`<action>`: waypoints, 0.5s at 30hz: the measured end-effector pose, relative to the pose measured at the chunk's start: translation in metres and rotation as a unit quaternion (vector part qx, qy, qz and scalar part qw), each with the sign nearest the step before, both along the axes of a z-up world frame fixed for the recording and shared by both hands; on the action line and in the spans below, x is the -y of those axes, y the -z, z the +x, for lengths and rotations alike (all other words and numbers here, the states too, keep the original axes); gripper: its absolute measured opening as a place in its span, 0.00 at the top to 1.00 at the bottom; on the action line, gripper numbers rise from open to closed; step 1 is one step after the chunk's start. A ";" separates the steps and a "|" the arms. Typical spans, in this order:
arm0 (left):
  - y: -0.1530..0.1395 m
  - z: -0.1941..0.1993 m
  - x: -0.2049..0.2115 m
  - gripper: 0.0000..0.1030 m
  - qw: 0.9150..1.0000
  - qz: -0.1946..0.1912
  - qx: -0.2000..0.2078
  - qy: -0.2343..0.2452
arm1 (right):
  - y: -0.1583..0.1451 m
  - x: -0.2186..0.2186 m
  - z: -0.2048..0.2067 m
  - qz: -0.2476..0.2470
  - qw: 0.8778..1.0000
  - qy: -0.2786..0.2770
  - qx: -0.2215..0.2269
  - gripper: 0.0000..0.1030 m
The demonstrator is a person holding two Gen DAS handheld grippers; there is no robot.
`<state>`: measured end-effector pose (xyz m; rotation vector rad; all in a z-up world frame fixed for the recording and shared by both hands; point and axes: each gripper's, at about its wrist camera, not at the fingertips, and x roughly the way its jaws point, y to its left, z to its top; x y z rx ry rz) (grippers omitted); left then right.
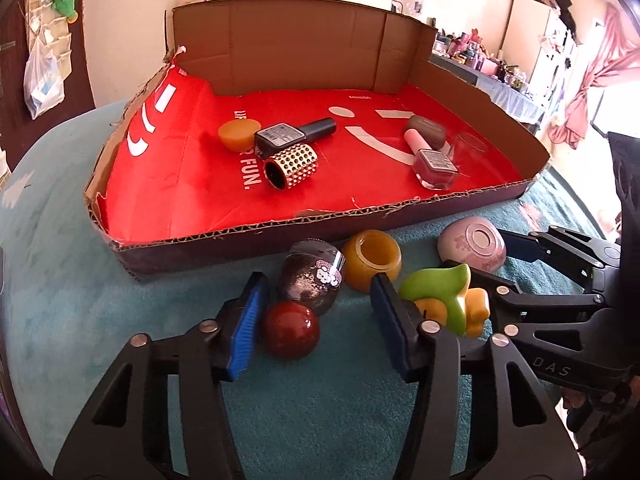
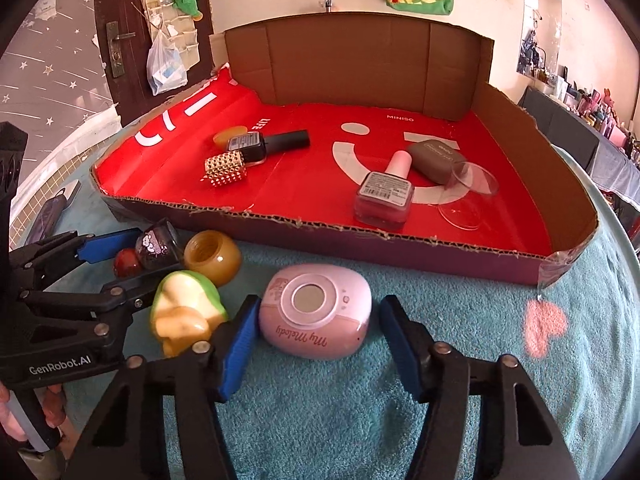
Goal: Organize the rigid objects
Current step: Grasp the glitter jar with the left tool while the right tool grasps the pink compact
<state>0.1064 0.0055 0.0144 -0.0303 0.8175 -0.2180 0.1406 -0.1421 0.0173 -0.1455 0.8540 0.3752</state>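
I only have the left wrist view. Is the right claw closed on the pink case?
Observer: No. The right claw straddles the pink case. One pad touches its side and the other stands clear of it.
Operator: Anything on the towel past that claw?
Observer: No object, only a pink heart mark on the towel, off to the claw's right side.
Operator: Any marking on the case?
Observer: Yes, "My Melody" is written across the side facing the claw.
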 end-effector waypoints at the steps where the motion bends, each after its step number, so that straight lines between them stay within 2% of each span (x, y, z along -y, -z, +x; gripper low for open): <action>1: 0.000 -0.001 0.001 0.60 1.000 0.000 0.001 0.005 | 0.000 0.000 -0.001 -0.001 1.000 0.000 0.001 0.45; 3: -0.001 -0.001 0.003 0.72 1.000 0.012 0.008 0.001 | 0.000 0.000 -0.001 0.000 1.000 0.000 0.001 0.45; 15: 0.000 -0.024 -0.007 0.71 1.000 -0.017 0.005 -0.005 | -0.001 0.019 -0.019 0.016 1.000 0.016 0.006 0.45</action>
